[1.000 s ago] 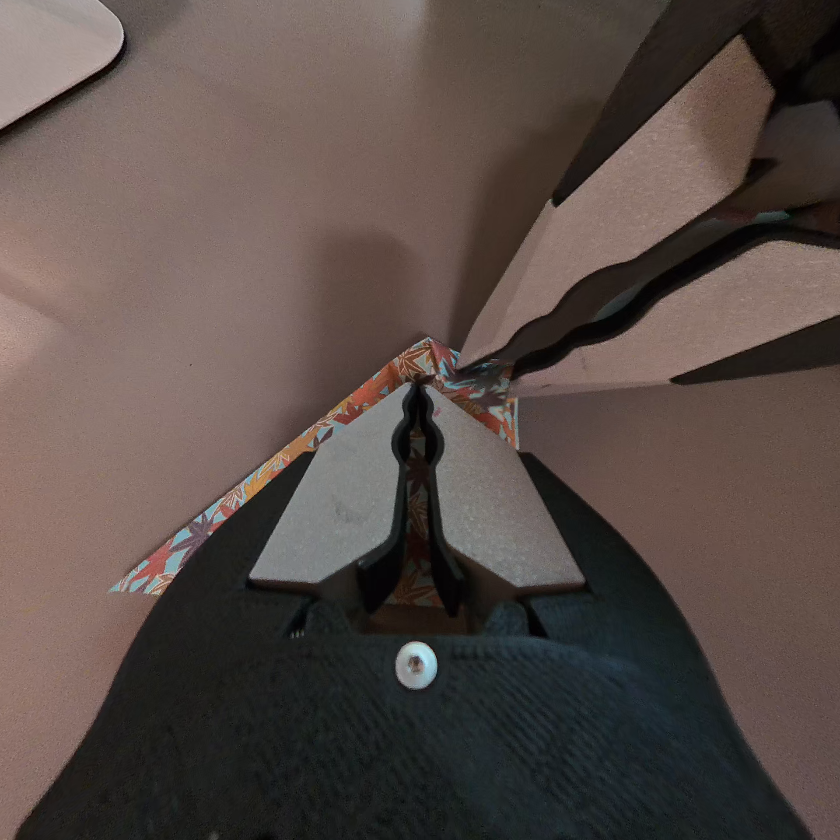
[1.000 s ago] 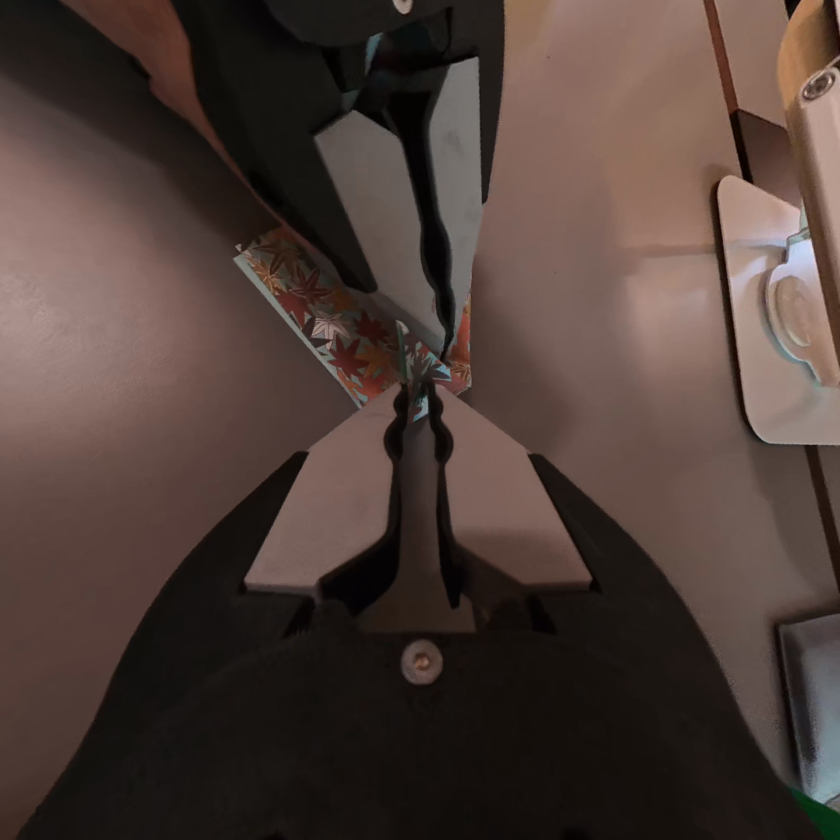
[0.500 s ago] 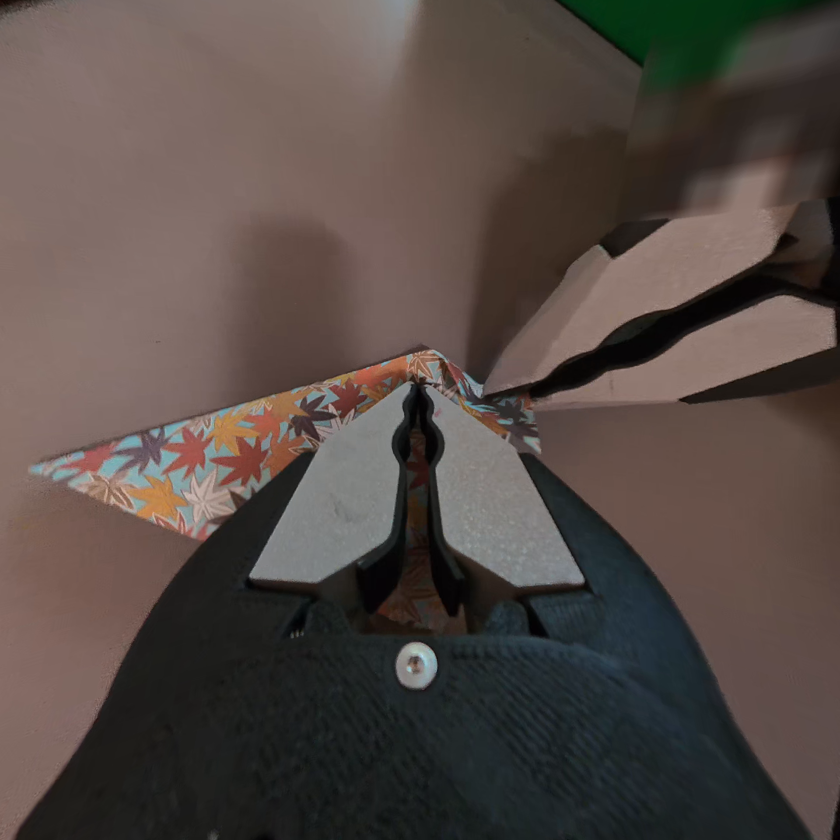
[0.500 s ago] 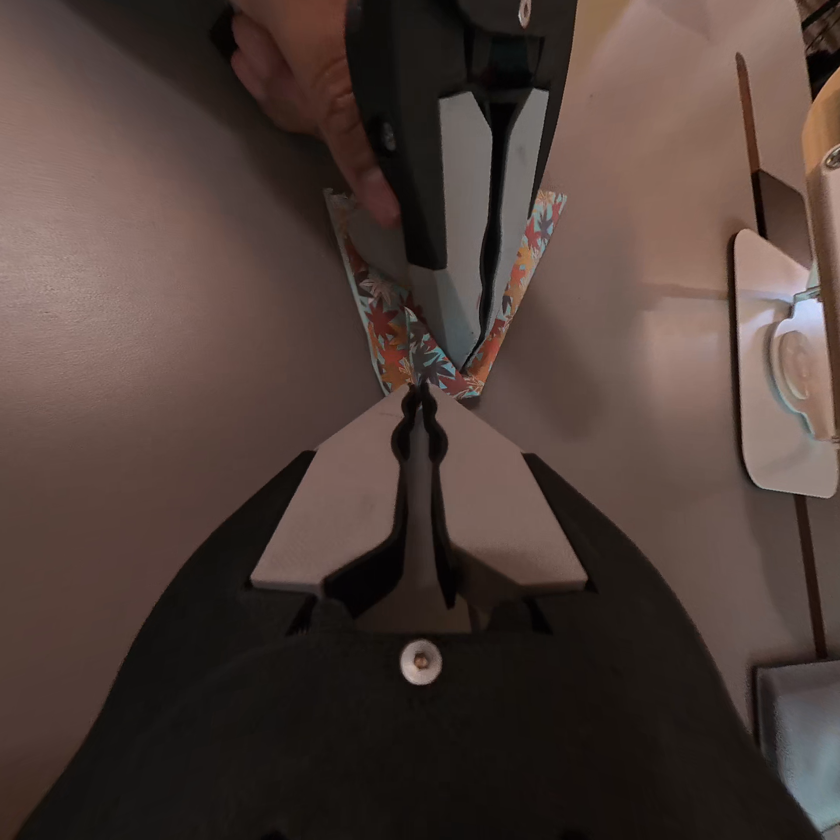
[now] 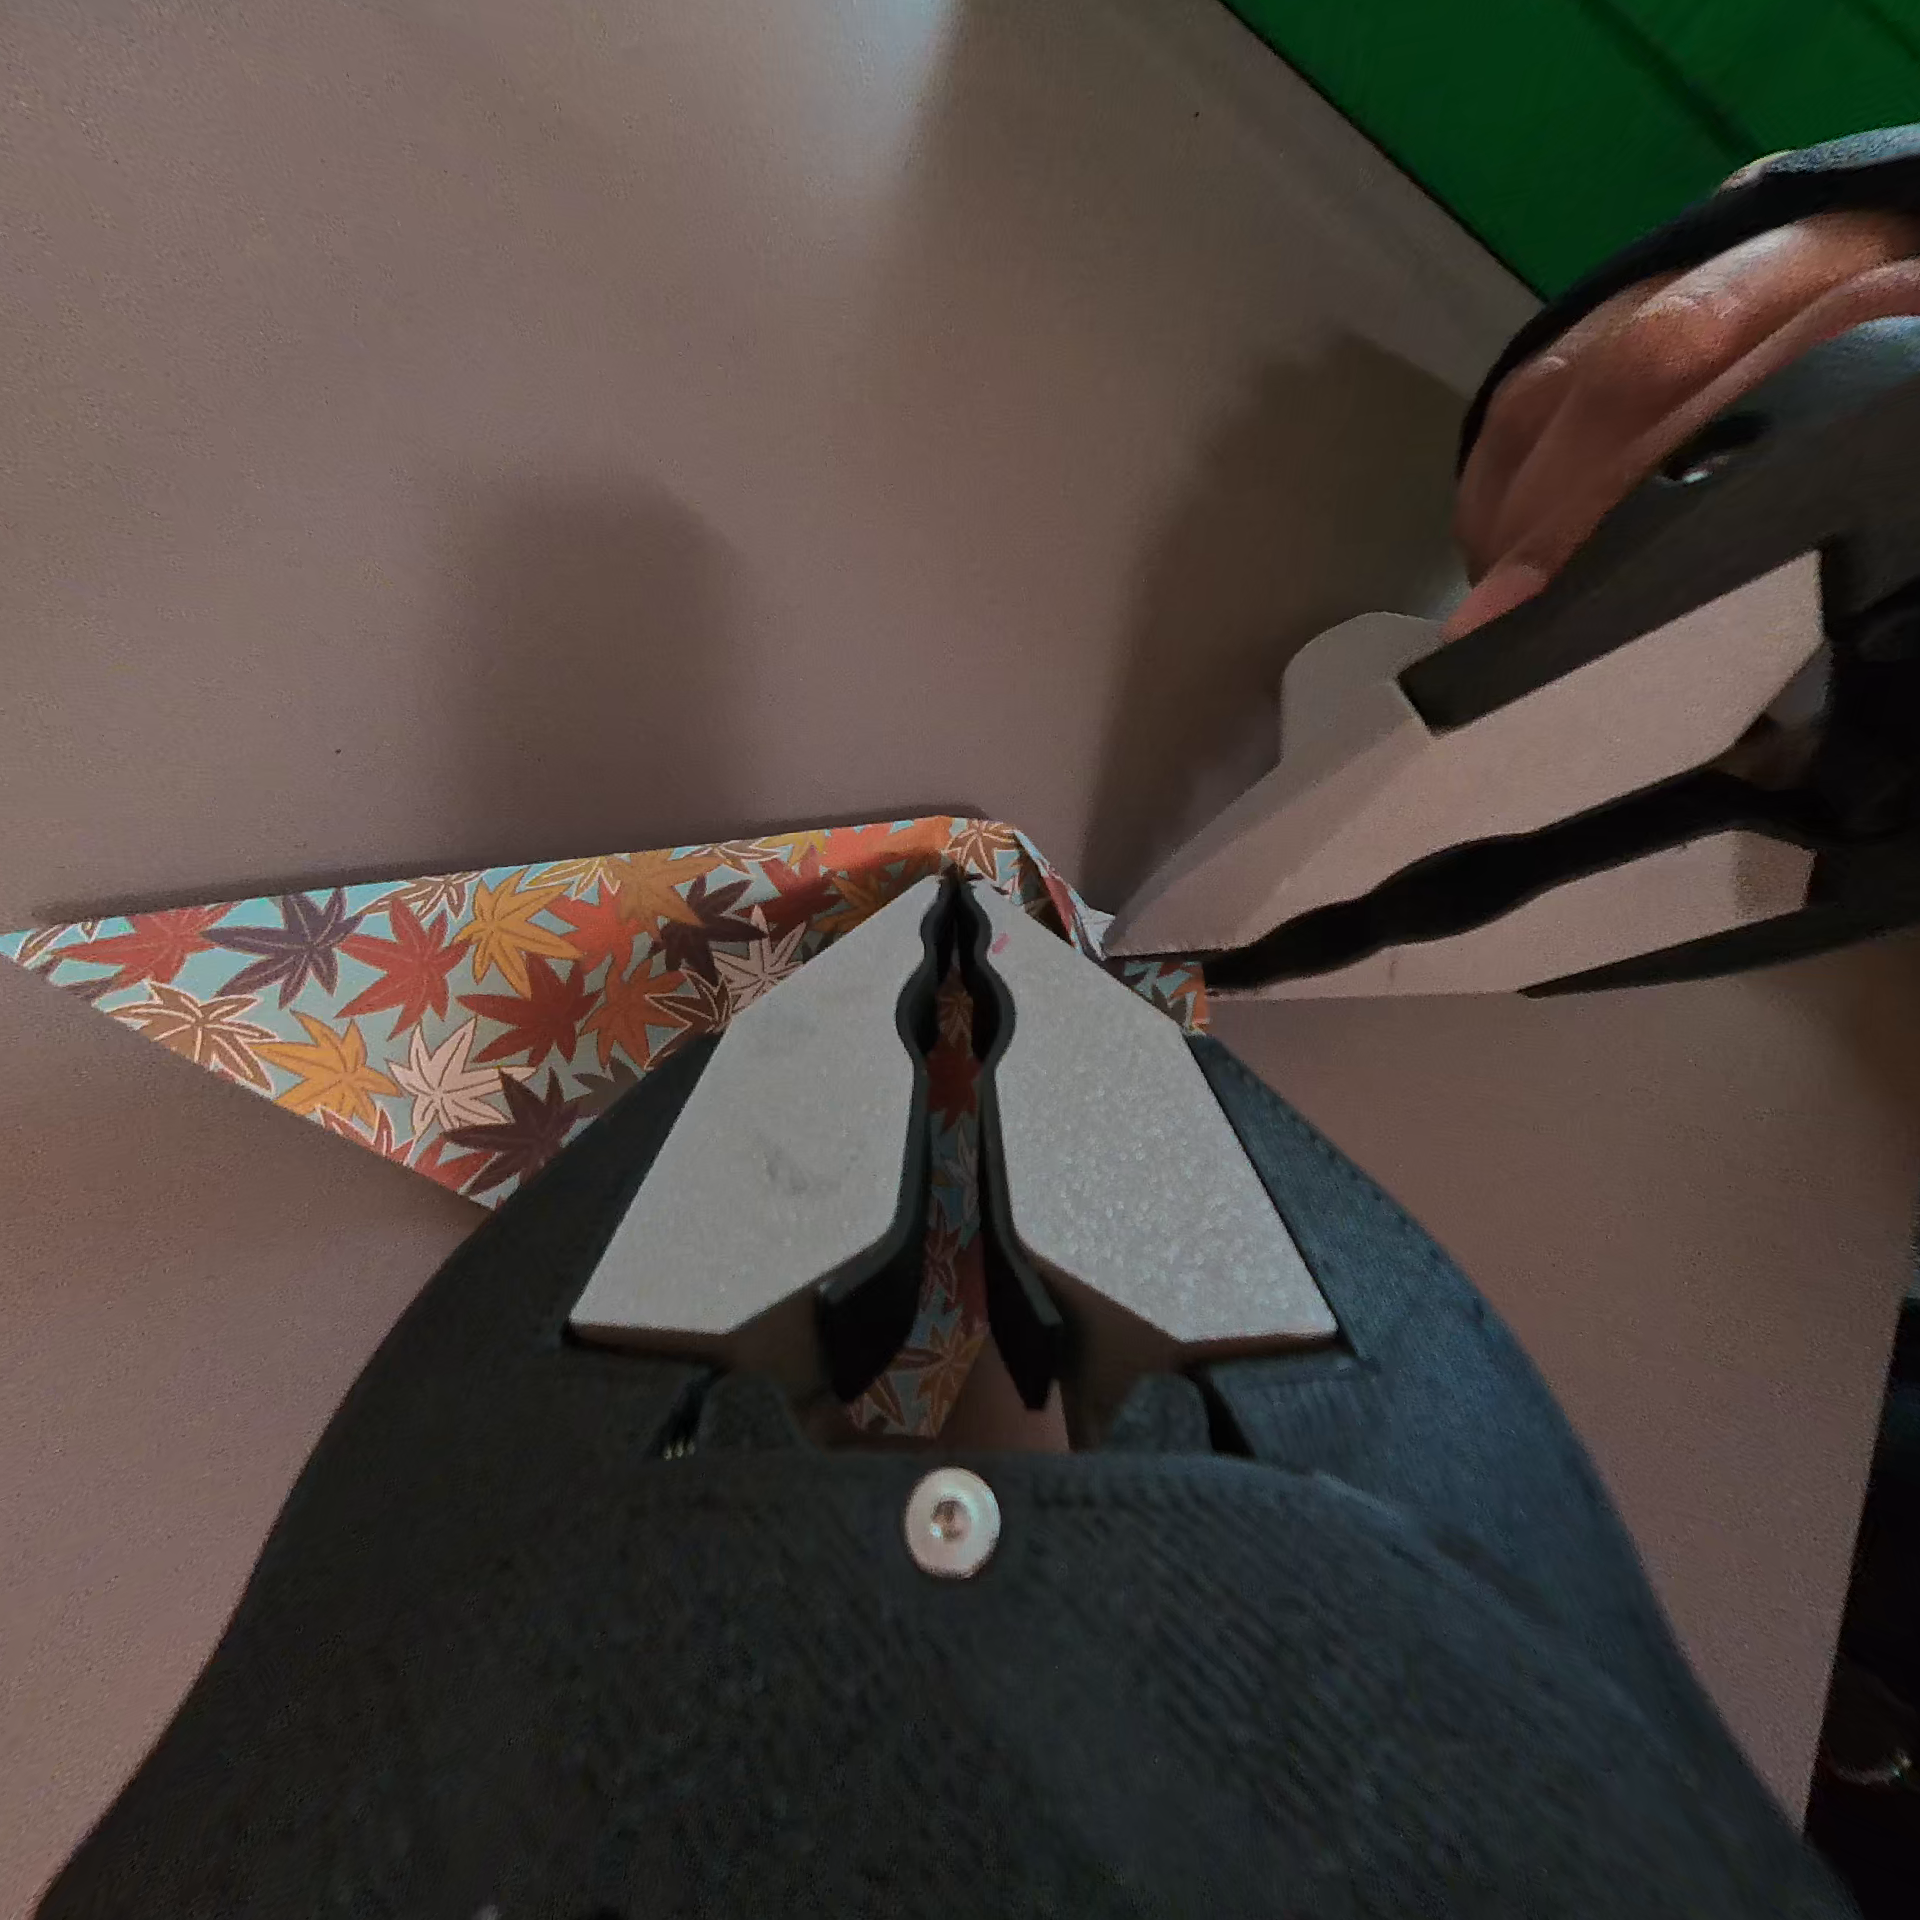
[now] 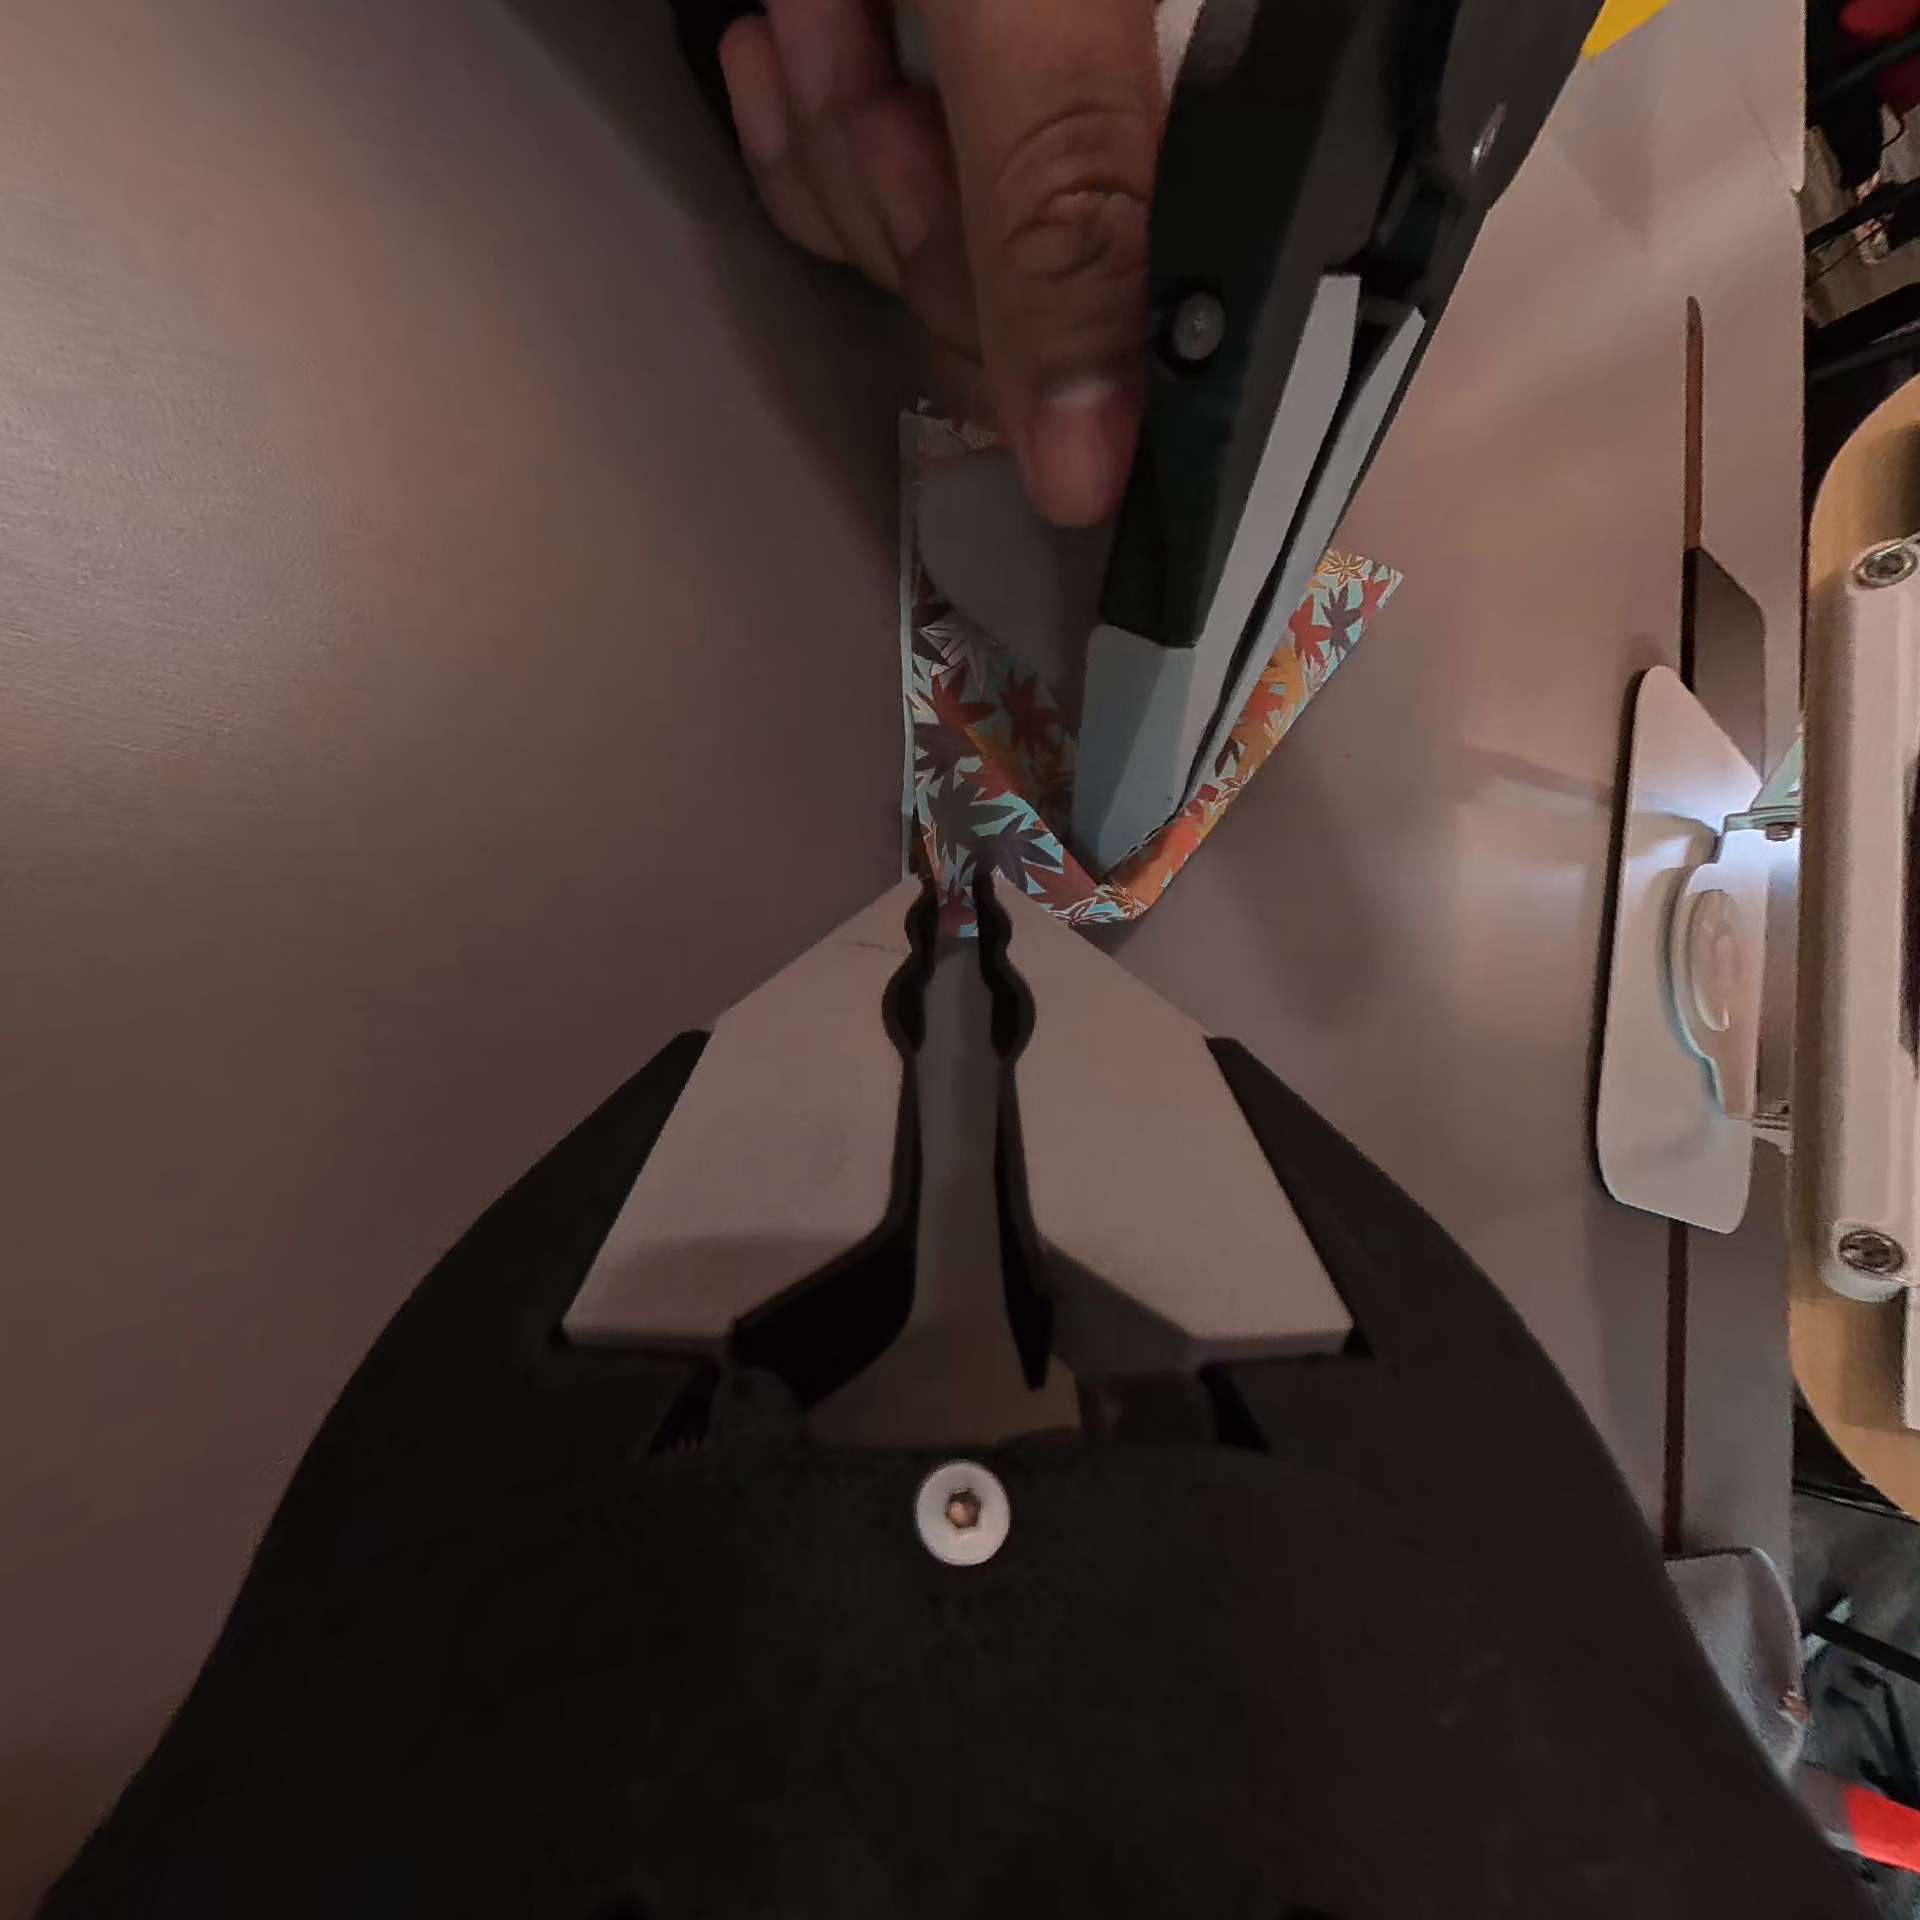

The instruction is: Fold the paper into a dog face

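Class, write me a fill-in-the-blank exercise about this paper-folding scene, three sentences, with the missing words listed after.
1. The paper is printed with coloured ______.
2. The left gripper is shut on the ______.
3. In the left wrist view, the strip past the table edge at top right is ______ in colour.

Missing words: leaves; paper; green
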The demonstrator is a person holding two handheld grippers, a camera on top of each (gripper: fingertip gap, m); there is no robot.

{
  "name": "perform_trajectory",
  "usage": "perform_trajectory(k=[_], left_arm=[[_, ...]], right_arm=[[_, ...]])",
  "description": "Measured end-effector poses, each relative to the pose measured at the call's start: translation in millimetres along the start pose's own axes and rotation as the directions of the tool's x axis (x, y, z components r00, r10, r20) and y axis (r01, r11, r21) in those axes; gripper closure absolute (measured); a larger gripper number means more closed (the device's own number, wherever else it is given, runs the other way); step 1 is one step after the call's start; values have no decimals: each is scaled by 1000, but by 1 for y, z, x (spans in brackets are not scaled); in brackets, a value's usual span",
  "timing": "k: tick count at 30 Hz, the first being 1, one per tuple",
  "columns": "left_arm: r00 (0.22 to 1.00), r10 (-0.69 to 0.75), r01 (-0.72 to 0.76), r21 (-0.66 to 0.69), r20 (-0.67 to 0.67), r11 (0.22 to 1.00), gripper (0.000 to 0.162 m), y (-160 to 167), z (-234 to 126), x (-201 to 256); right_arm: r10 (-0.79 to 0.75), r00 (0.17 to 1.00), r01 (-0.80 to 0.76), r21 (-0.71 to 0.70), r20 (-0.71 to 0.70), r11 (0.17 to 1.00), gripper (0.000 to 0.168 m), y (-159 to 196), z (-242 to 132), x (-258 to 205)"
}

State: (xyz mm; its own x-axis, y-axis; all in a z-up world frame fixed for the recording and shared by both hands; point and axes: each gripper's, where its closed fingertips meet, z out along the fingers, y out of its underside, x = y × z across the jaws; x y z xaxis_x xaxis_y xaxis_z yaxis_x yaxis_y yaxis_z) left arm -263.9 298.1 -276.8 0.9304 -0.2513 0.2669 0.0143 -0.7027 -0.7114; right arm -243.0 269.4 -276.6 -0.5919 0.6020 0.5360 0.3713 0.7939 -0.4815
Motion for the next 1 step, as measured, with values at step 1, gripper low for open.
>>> perform_trajectory(k=[1], left_arm=[[1000,0,0,1,1,1000,162,0,0,0]], right_arm=[[-12,1000,12,0,-7,1000,165,0,0,0]])
